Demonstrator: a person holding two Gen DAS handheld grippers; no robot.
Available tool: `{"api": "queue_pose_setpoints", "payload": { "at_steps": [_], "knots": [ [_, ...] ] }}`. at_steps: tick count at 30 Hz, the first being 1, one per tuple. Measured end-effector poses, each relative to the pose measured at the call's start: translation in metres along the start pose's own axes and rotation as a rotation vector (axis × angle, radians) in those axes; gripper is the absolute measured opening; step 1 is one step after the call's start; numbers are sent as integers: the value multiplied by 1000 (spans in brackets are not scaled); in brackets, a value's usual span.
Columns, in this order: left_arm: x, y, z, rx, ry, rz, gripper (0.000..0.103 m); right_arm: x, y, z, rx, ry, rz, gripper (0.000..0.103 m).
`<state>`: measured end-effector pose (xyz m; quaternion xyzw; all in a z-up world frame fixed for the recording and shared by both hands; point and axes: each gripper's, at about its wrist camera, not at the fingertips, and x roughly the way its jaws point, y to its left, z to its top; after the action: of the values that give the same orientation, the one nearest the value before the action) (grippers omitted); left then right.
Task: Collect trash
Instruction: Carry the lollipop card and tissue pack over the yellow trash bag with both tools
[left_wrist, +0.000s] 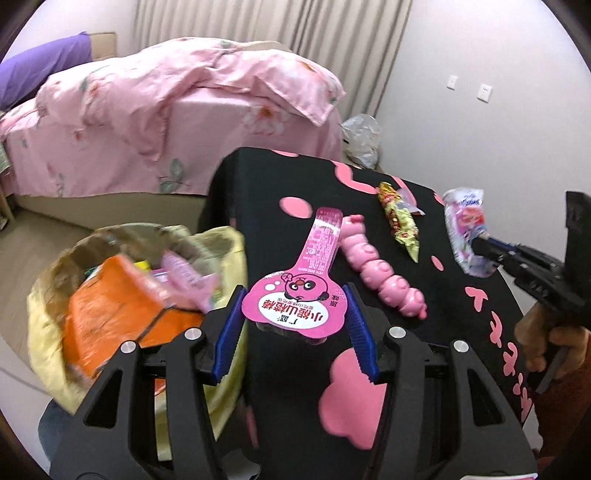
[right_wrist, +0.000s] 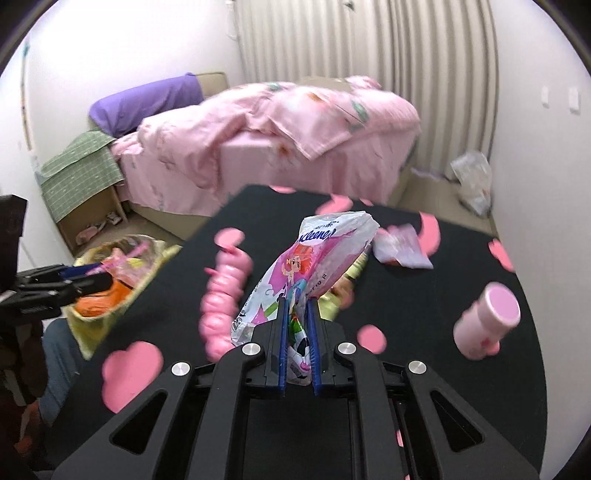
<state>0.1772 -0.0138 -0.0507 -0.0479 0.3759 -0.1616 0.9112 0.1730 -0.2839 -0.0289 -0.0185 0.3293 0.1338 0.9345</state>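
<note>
My left gripper (left_wrist: 295, 295) is open, its blue pads on either side of a pink snack lid (left_wrist: 295, 299) that lies at the near left edge of the black table (left_wrist: 461, 306). A pink bumpy plastic tray (left_wrist: 384, 269) lies just right of the lid. My right gripper (right_wrist: 298, 306) is shut on a white and pink Kleenex tissue wrapper (right_wrist: 303, 273), held above the table; it also shows in the left wrist view (left_wrist: 467, 229). A yellow-lined trash bin (left_wrist: 122, 280) with an orange box stands left of the table.
A yellow-green snack wrapper (left_wrist: 400, 221) lies on the table's far part. A pink bottle (right_wrist: 487, 317) and a crumpled purple wrapper (right_wrist: 402, 247) lie on the right side. A pink bed (left_wrist: 177, 122) stands behind. A clear plastic bag (left_wrist: 364, 138) sits by the wall.
</note>
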Motion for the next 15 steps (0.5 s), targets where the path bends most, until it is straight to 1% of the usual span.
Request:
{"api": "queue_pose_setpoints", "payload": {
  "at_steps": [3, 8, 10, 13, 15],
  "knots": [
    [-15, 16, -6, -26, -20, 18, 50, -2, 26, 10, -39, -8, 44, 11],
    [-39, 46, -13, -69, -63, 55, 50, 5, 65, 19, -93, 7, 102, 11],
    [-47, 61, -14, -87, -81, 84, 50, 9, 82, 23, -121, 16, 127, 11],
    [-56, 95, -11, -131, -111, 149, 50, 16, 105, 29, -160, 27, 162, 11],
    [-60, 115, -9, -165, -123, 168, 50, 23, 122, 33, -191, 40, 187, 11]
  ]
}}
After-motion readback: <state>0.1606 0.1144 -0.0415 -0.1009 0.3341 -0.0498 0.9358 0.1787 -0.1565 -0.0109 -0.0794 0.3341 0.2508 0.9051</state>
